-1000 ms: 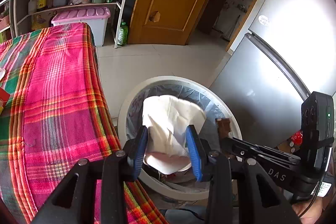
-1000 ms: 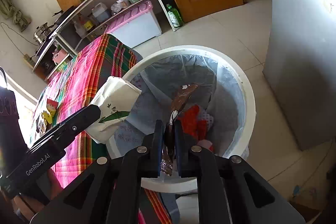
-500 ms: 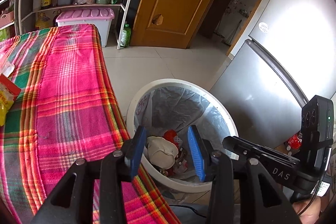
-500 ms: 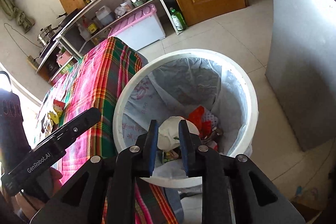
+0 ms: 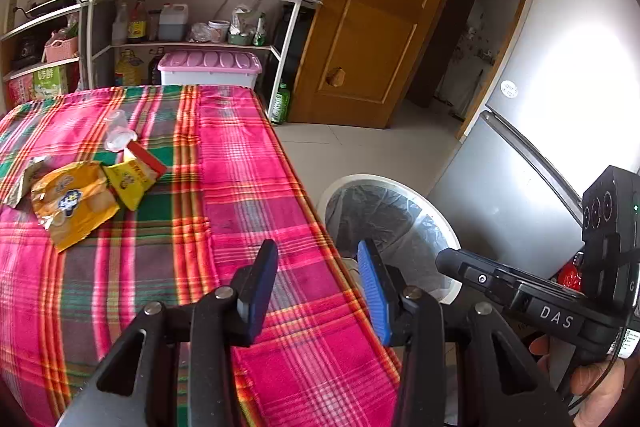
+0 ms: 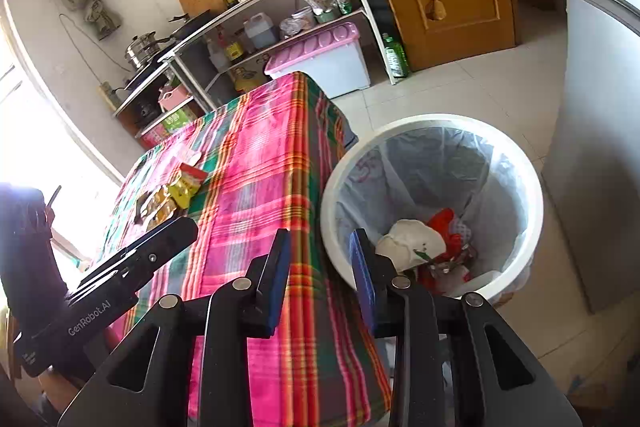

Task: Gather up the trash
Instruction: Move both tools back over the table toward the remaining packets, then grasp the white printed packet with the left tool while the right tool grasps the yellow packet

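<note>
A white trash bin (image 6: pixel 532 211) with a clear liner stands on the floor beside the table; a white paper bag (image 6: pixel 412 241) and red wrappers (image 6: pixel 448 223) lie inside it. On the plaid tablecloth (image 5: pixel 248 163) lie an orange snack bag (image 5: pixel 72 207), a yellow-red wrapper (image 5: pixel 134 175) and a clear plastic cup (image 5: pixel 116 135). My left gripper (image 5: pixel 318 283) hangs open and empty over the table's right edge. My right gripper (image 6: pixel 320 277) hovers between table edge and bin, its jaws opening with nothing between them. The bin (image 5: pixel 436 223) also shows in the left wrist view.
A grey refrigerator (image 5: pixel 540 163) stands right of the bin. A shelf rack (image 5: pixel 192 23) with bottles, a kettle and a pink-lidded box (image 5: pixel 210 67) lines the far wall beside a wooden door (image 5: pixel 376 27). Tiled floor (image 6: pixel 472 91) lies beyond the bin.
The left gripper let the white paper bag fall into the bin; the right let its brown scrap go there too. Both grippers rose and swung left toward the table, the right widening.
</note>
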Tool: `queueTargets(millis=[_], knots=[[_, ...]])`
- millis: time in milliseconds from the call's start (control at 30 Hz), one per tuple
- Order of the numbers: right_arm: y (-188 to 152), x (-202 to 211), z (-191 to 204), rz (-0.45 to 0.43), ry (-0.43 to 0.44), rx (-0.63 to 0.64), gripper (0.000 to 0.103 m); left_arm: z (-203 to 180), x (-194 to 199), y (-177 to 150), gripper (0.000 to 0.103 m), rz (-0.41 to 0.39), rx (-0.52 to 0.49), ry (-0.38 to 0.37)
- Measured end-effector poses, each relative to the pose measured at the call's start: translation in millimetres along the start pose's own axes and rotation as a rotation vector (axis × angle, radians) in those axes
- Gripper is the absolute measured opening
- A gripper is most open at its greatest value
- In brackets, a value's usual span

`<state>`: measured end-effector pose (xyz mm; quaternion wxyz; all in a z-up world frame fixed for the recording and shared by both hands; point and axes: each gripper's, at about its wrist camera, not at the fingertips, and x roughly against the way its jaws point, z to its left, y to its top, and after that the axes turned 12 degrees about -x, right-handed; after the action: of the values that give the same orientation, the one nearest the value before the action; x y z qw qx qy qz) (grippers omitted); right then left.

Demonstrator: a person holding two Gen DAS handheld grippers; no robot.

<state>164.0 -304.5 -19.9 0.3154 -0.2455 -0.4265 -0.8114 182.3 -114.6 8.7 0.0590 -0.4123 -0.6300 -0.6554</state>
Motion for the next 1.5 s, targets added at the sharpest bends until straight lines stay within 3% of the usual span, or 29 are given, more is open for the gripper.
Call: queueTargets(millis=[500, 767, 1067, 1500], knots=[[-35, 0, 63, 0.037, 0.067, 0.107, 0.039, 43, 66, -35, 0.043, -0.045, 0.066, 0.130], [-41, -9, 75, 0.068, 0.082, 0.126, 0.040, 71, 78, -47, 0.044, -0.048, 0.119, 0.172], [-42, -29, 99, 0.105, 0.112, 0.156, 0.040, 105, 82, -51, 0.052, -0.057, 0.174, 0.227], [-34, -81, 133, 0.147, 0.105, 0.181, 0.040, 153, 75, -52, 0.057, -0.051, 0.206, 0.291]])
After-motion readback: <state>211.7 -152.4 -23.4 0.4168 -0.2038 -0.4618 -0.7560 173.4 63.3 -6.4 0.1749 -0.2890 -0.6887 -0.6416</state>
